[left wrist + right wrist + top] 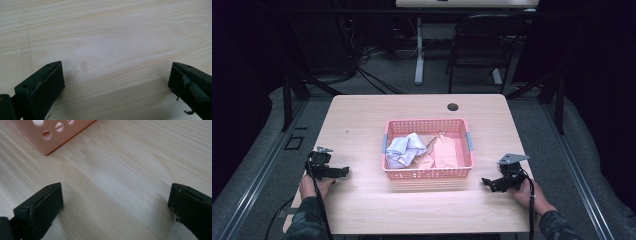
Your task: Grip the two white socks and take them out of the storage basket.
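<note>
A pink perforated basket (428,173) stands in the middle of the light wooden table (362,125). In it lie a crumpled white-lavender cloth (404,147) and a peach-coloured cloth (443,151). My left gripper (341,172) rests low over the table left of the basket, held by a hand; its jaws stand wide open over bare wood (116,67). My right gripper (488,183) sits right of the basket near the front, open as well, with nothing between its jaws (116,195). A corner of the basket (50,135) shows at the top left of the right gripper view.
A round cable hole (453,106) sits near the table's far edge. Beyond the table stand a dark chair (482,45) and a white desk leg (419,50), with cables on the floor. Black frame struts rise at both sides.
</note>
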A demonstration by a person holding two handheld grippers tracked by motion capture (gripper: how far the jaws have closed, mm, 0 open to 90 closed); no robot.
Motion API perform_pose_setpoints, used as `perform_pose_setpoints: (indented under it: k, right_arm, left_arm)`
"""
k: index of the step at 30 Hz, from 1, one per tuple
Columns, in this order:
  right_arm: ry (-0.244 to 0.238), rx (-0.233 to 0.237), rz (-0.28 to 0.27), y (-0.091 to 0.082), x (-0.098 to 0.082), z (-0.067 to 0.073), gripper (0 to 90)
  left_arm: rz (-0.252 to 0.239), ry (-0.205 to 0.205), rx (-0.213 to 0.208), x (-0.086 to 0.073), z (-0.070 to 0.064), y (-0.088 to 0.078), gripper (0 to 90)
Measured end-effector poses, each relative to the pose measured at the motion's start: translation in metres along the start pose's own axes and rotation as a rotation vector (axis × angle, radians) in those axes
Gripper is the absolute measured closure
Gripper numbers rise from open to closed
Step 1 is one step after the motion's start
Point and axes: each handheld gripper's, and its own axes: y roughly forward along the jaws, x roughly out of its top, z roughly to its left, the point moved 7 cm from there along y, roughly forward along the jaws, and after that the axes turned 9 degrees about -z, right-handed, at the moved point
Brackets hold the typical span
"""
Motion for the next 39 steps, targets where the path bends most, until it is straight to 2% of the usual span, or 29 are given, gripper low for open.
perform_pose_setpoints:
  k: [2,4,8,13,21,28,38,39]
  right_arm:
    - [0.000,0.000,0.000,0.000,0.000,0.000,0.0]
    - [-0.002,-0.003,0.001,0.000,0.000,0.000,0.0]
    - [-0.001,-0.002,0.001,0.000,0.000,0.000,0.0]
    - [0.001,-0.001,0.000,0.000,0.000,0.000,0.0]
    - [0.000,-0.002,0.000,0.000,0.000,0.000,0.0]
    - [-0.001,-0.005,0.002,0.000,0.000,0.000,0.0]
    - [-0.001,-0.005,0.002,0.000,0.000,0.000,0.0]
    - [-0.001,-0.006,0.001,0.000,0.000,0.000,0.0]
  left_arm:
    - [0.001,-0.004,-0.002,0.001,0.000,-0.001,0.2]
    - [-0.021,-0.011,-0.005,0.005,-0.001,-0.004,0.2]
    - [-0.022,0.019,-0.024,0.010,-0.006,-0.009,0.2]
    - [-0.044,0.020,-0.039,0.019,-0.010,-0.015,0.2]
    - [-0.095,0.045,-0.118,0.047,-0.029,-0.035,0.2]
    - [-0.090,0.087,-0.171,0.063,-0.051,-0.044,0.1]
    - [-0.135,0.120,-0.210,0.090,-0.070,-0.056,0.0]
    - [-0.141,0.133,-0.220,0.096,-0.075,-0.059,0.0]
